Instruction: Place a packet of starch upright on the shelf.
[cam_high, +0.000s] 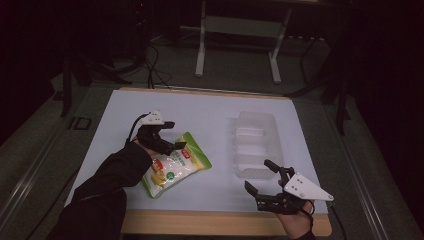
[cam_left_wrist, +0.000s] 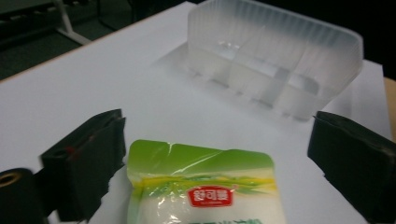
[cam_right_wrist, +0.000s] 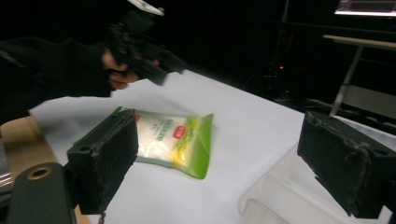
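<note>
A green and white snack bag with a red label lies flat on the white table top, left of centre. My left gripper hovers just above the bag's upper end, open. In the left gripper view the bag's green top edge sits low between the two black jaws, and neither pad touches it. A clear plastic tray with dividers stands to the right. My right gripper rests open near the tray's front corner, with nothing between its jaws. The bag lies beyond it.
A wooden strip runs along the table's front edge. Behind the table stands a white-legged frame on a dark floor with cables. The surroundings are dark.
</note>
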